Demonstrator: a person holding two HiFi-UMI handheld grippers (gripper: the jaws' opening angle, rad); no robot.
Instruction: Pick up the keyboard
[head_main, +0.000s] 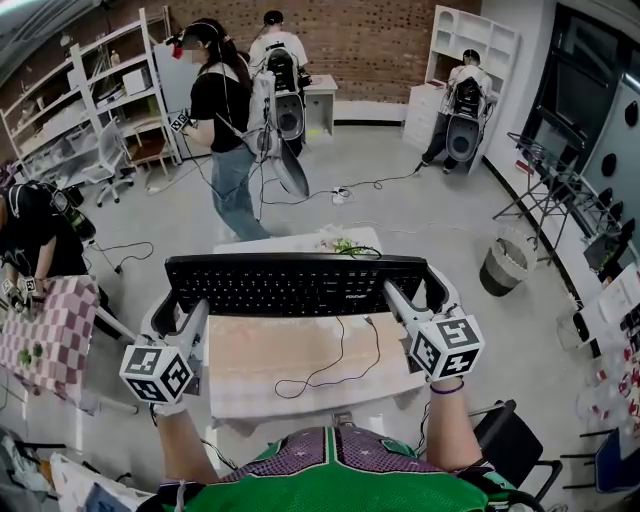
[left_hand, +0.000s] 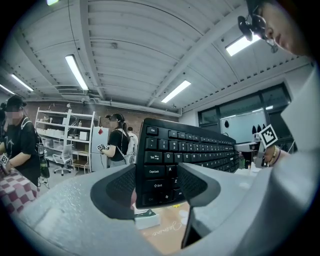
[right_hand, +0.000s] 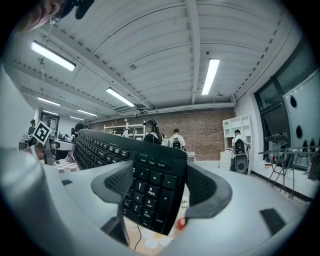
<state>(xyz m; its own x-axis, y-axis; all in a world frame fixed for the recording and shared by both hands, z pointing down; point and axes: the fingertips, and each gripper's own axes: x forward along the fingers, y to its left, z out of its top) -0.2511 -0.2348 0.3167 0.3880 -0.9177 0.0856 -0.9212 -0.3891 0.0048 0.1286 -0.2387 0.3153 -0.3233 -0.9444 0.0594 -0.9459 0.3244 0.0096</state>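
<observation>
The left gripper (head_main: 186, 308) pinches the left end of the keyboard (head_main: 295, 285) and the right gripper (head_main: 400, 296) pinches its right end, above the table (head_main: 300, 395), so both need a tight, level hold and a slow lift.

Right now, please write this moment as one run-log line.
keyboard: lifted above table; left gripper: shut on keyboard left end; right gripper: shut on right end; cable: trailing on table

- Brick wall (head_main: 380, 45) across the far side.
- White shelves (head_main: 95, 95) far left, more far right.
- Grey floor (head_main: 400, 215) with trailing cables (head_main: 372, 185).
- Dark windows (head_main: 590, 90) on the right.
- Strip lights (right_hand: 210, 75) on a ribbed ceiling (right_hand: 150, 45).
- Bin (head_main: 503, 266) at right.
</observation>
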